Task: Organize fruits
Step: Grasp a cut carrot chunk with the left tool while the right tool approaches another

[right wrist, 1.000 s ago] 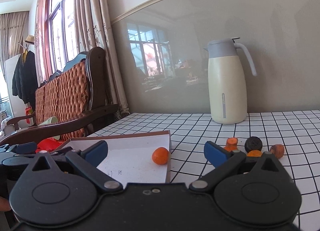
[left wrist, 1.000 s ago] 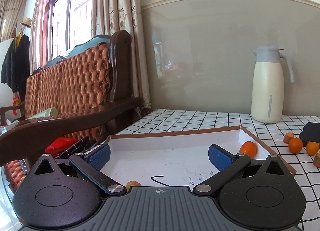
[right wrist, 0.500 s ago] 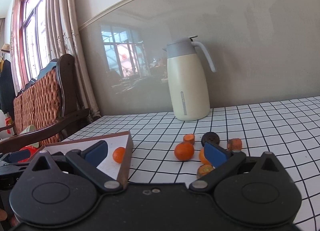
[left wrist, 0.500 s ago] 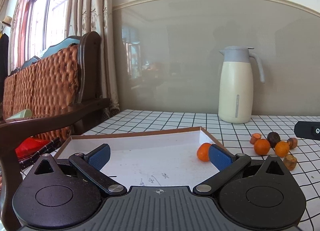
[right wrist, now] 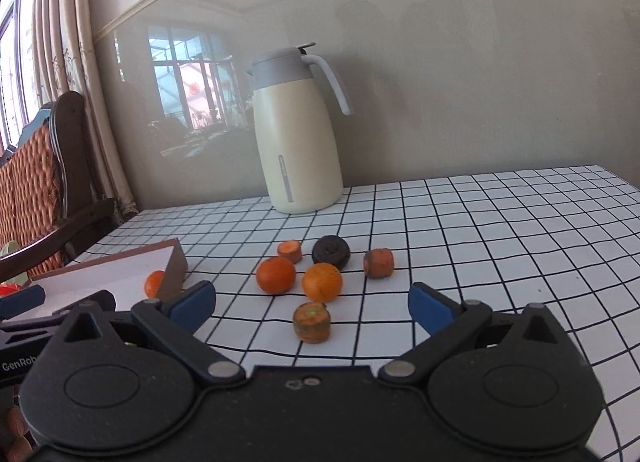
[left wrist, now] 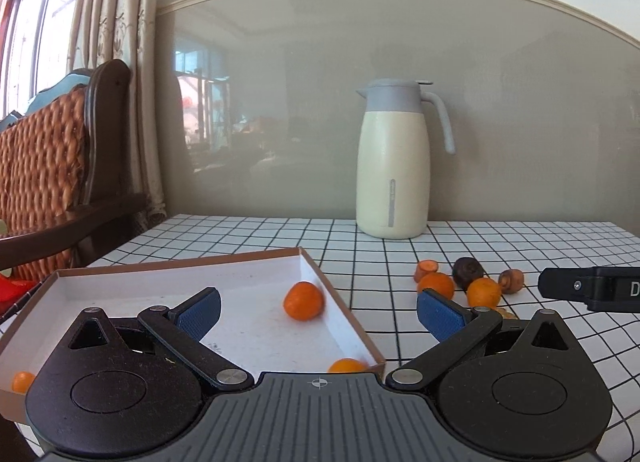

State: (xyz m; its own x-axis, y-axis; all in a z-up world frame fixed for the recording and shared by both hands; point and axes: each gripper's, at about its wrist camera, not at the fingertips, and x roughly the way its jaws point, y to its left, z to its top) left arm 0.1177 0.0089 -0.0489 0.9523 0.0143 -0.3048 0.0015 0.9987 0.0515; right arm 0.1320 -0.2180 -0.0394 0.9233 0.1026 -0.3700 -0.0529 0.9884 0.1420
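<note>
A shallow cardboard box point(left wrist: 340, 304) with a white inside lies on the checked table. It holds three small oranges: one near its right wall point(left wrist: 303, 301), one at the near corner point(left wrist: 347, 365), one at the far left point(left wrist: 23, 381). My left gripper point(left wrist: 318, 308) hovers open over the box's right side, empty. On the table to the right lies a cluster: two oranges point(right wrist: 276, 275) point(right wrist: 322, 282), three cut carrot-like pieces point(right wrist: 312, 322) point(right wrist: 378, 262) point(right wrist: 291, 251) and a dark fruit point(right wrist: 331, 250). My right gripper point(right wrist: 312, 300) is open just before the cluster, holding nothing.
A cream thermos jug point(left wrist: 394, 160) with a grey lid stands at the back by the wall. A wooden chair with a woven back point(left wrist: 48, 166) and curtains are off the table's left edge. The right gripper's body point(left wrist: 592, 288) shows in the left wrist view.
Both views have swung to the right. The right gripper came closer to the fruit cluster, which now sits between its fingers' line. The orange in the box appears blurred, rolling.
</note>
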